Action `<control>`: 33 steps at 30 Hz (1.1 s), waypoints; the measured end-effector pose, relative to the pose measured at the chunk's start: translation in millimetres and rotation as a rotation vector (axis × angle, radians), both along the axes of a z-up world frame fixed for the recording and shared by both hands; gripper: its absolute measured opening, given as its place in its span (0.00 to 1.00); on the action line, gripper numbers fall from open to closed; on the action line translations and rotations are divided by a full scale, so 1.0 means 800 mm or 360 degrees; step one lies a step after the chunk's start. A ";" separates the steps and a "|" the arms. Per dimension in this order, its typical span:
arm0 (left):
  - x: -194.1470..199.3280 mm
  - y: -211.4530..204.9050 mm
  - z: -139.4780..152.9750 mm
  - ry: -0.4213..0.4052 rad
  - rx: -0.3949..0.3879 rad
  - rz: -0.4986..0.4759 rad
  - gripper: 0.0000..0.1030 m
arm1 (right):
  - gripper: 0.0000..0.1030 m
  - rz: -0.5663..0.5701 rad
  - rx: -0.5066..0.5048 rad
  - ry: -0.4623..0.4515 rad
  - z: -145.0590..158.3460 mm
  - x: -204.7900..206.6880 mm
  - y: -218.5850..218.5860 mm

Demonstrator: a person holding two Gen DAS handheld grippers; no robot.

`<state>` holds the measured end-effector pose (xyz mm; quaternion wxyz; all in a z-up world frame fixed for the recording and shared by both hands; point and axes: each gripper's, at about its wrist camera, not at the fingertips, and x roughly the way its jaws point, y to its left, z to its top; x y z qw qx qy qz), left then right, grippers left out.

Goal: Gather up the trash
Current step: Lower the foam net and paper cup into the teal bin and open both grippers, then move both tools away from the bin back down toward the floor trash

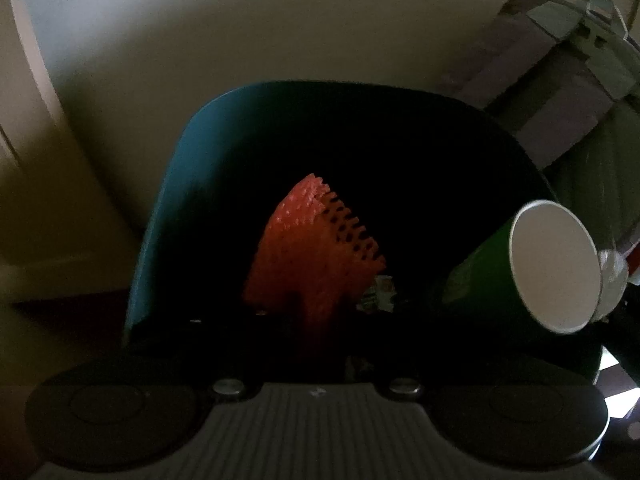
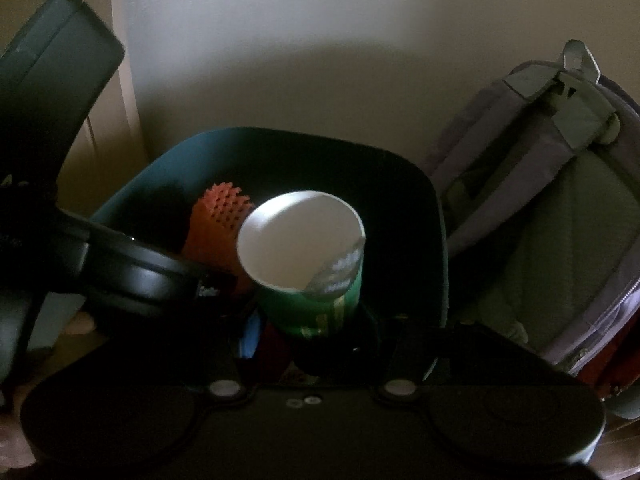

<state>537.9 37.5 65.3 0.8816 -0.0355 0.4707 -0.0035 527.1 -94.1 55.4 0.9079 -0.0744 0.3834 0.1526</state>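
Right gripper (image 2: 320, 308) grips a green paper cup (image 2: 308, 256) over the teal bin (image 2: 438, 216); left gripper's (image 1: 316, 344) opening is too dark to judge. Orange mesh (image 1: 316, 256) lies inside the bin, a backpack (image 2: 552, 200) beside it against the pale wall (image 2: 300, 52).

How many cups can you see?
1. A green paper cup, white inside, is held by the right gripper over the teal bin, beside the orange foam net. More could hide in the dark bin.
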 end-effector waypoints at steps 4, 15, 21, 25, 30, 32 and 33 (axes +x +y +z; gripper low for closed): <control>-0.004 0.003 0.003 -0.0013 0.0001 -0.0012 0.26 | 0.49 0.0017 -0.0001 -0.0015 0.002 -0.004 -0.005; -0.004 -0.006 -0.006 -0.0064 0.0009 -0.0025 0.34 | 0.60 0.0035 0.0013 -0.0065 0.022 -0.027 -0.022; -0.029 0.002 0.012 -0.0161 0.0027 0.0013 0.66 | 0.60 -0.0008 0.0032 -0.0119 0.050 -0.051 -0.038; -0.047 -0.001 0.025 -0.0199 0.0034 0.0002 0.70 | 0.62 -0.0003 0.0062 -0.0142 0.071 -0.071 -0.047; -0.090 -0.002 0.048 -0.0258 0.0059 -0.0037 0.70 | 0.66 0.0012 0.0059 -0.0180 0.091 -0.101 -0.046; -0.102 -0.003 0.055 -0.0278 0.0073 -0.0046 0.70 | 0.66 0.0015 0.0062 -0.0193 0.099 -0.114 -0.046; -0.110 -0.002 0.059 -0.0288 0.0077 -0.0048 0.70 | 0.67 0.0016 0.0067 -0.0201 0.103 -0.122 -0.046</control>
